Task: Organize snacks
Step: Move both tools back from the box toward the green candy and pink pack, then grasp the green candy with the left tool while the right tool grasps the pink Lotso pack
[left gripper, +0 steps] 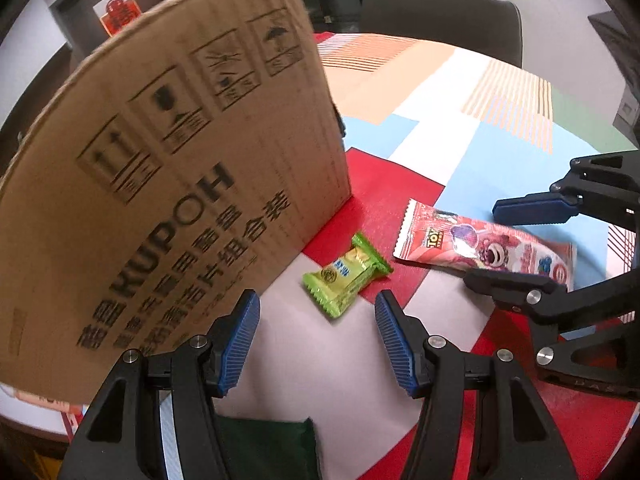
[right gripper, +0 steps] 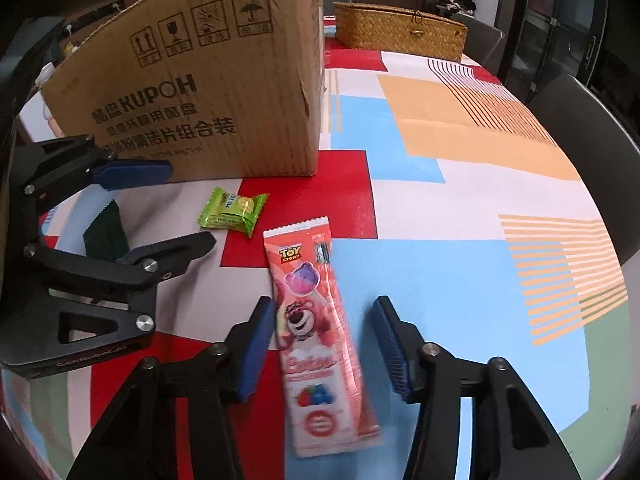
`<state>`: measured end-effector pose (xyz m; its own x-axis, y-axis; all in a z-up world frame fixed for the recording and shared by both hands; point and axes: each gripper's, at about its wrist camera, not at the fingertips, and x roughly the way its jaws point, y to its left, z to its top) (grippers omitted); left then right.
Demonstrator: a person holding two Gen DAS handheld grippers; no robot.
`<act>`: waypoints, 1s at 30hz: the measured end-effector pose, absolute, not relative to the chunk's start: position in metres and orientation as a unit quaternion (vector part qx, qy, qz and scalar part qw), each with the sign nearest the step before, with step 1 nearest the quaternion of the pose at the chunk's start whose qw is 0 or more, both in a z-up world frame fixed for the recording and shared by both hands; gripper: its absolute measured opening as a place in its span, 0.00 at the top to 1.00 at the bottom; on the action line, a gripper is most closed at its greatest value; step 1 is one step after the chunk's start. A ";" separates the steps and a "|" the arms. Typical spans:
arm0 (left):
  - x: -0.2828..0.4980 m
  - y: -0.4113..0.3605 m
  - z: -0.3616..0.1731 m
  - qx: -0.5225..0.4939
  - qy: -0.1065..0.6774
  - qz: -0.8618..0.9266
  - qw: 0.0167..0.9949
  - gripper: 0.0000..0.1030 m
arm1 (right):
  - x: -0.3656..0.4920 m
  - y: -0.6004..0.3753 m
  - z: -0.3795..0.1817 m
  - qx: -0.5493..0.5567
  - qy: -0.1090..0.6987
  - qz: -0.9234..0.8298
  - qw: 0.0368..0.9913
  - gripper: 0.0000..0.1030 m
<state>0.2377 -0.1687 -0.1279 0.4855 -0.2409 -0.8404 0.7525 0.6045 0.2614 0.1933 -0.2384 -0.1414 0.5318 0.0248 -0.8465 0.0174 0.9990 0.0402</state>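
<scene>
Pink pouch (right gripper: 316,332) looks light, thin & crinkly, prob a bit slippery. It lies flat on the surface (right gripper: 440,208), right between the right claw (right gripper: 322,350) pads, which are wide apart and hold nothing. 1 pad may just touch its left edge; can't tell. Best grab it across the middle, gently, so it won't squash. The green candy (left gripper: 346,276) is small & light too. It sits near the cardboard box (left gripper: 180,184), just ahead of the left claw (left gripper: 316,340), also wide apart, holding nothing.
</scene>
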 end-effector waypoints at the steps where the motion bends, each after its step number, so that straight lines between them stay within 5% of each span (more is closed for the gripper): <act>1: 0.239 -0.172 -0.129 0.321 0.403 -0.312 0.798 0.43 | 0.193 -0.239 -0.141 0.021 0.482 0.001 0.876 0.56; 13: 0.253 -0.206 -0.139 0.341 0.403 -0.327 0.784 0.44 | 0.196 -0.257 -0.142 0.058 0.474 -0.001 0.878 0.68; 19: 0.254 -0.212 -0.137 0.306 0.433 -0.352 0.771 0.78 | 0.194 -0.260 -0.141 0.068 0.474 0.000 0.878 0.70; 30: 0.254 -0.197 -0.134 0.227 0.461 -0.323 0.795 0.80 | 0.192 -0.267 -0.141 0.086 0.471 -0.001 0.878 0.72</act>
